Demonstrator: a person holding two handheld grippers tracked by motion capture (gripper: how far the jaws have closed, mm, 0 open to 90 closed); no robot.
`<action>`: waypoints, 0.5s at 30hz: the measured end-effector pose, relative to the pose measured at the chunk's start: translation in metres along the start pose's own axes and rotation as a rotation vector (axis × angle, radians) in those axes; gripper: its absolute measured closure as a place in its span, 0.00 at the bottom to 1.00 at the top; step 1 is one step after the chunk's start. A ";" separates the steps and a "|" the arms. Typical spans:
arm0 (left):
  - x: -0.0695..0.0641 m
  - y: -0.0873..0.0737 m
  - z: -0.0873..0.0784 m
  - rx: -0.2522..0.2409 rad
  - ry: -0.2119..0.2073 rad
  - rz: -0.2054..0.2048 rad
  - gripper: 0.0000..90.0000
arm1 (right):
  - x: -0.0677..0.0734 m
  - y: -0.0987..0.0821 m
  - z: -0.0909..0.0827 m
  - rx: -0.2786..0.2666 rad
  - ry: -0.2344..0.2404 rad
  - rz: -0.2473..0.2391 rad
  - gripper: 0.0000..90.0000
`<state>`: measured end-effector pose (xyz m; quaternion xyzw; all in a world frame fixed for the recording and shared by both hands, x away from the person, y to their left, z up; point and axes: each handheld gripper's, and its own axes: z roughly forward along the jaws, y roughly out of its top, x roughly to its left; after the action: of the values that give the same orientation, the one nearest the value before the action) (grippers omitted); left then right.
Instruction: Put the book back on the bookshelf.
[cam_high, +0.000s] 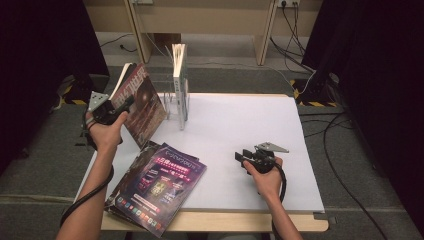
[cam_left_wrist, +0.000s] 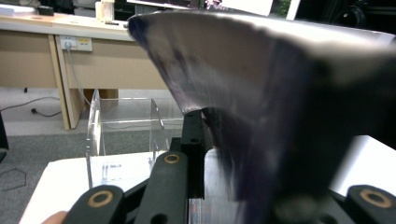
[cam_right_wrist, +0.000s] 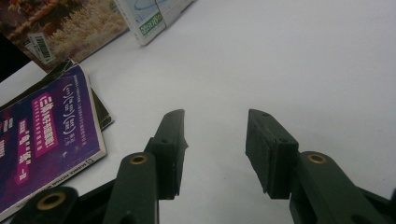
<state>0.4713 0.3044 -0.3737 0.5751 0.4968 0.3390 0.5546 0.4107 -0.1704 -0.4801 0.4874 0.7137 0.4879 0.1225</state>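
Observation:
My left gripper (cam_high: 119, 107) is shut on a dark red magazine (cam_high: 145, 102), held tilted above the table's left edge. In the left gripper view the magazine (cam_left_wrist: 261, 116) curves up, blurred, from between the jaws of the left gripper (cam_left_wrist: 219, 144). Just right of it, a white-spined book (cam_high: 180, 85) stands upright in a clear acrylic rack (cam_left_wrist: 126, 135). A stack of magazines (cam_high: 160, 185) with a purple cover on top (cam_right_wrist: 42, 140) lies at the front left. My right gripper (cam_high: 243, 159) (cam_right_wrist: 215, 140) rests low over the white table (cam_high: 240, 125), open, with nothing between its jaws.
A wooden desk (cam_high: 200, 20) stands behind the table. Cables (cam_high: 300, 35) run over the floor at the back right. Black curtains (cam_high: 380, 75) hang on both sides. The stack overhangs the table's front edge.

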 end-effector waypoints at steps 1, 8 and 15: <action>-0.002 -0.001 0.001 0.002 -0.003 -0.002 0.88 | 0.000 0.000 0.000 0.001 0.002 0.005 0.64; -0.008 -0.002 0.002 0.045 -0.012 0.011 0.90 | -0.003 -0.002 0.000 0.018 0.005 0.007 0.63; -0.007 0.003 0.000 0.104 0.006 0.006 0.90 | -0.002 -0.001 0.000 0.021 0.004 0.007 0.63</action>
<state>0.4701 0.2984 -0.3696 0.6035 0.5139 0.3160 0.5214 0.4109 -0.1721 -0.4815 0.4901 0.7174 0.4818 0.1139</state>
